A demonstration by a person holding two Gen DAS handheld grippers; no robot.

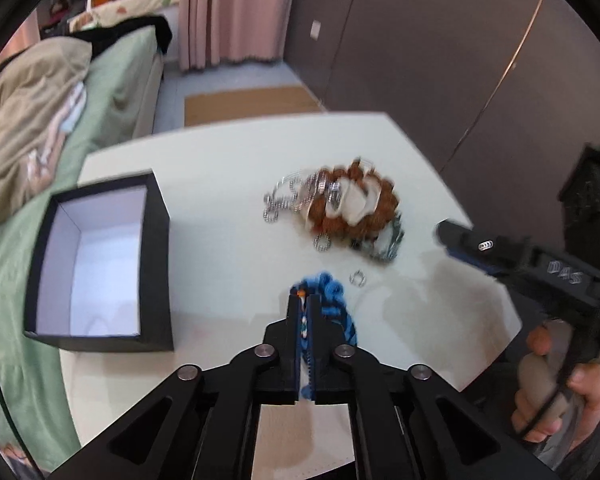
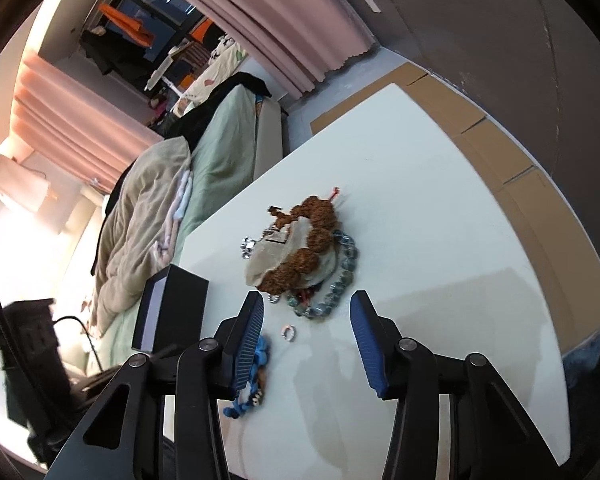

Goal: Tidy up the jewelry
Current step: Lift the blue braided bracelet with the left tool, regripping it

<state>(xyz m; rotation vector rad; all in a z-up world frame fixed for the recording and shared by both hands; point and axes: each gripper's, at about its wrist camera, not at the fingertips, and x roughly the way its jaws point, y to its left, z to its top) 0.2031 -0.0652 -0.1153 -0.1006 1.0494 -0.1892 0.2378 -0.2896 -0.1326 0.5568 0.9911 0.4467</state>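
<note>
Jewelry pile (image 1: 340, 204) lies on the worktop (image 1: 220, 216). Left gripper (image 1: 305, 300) jaws pinch blue beads (image 1: 332, 292). Right gripper (image 2: 308, 340) jaws are apart, empty. Box (image 1: 100, 264) at nine o'clock.

Black tongs (image 2: 308, 340) with ribbed blue pads (image 2: 366, 344) and silver pivot screws.

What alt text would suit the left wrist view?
The left gripper is shut on a blue beaded bracelet above a white table. An open black box sits to its left, a jewelry pile beyond, and the right gripper enters from the right.
</note>
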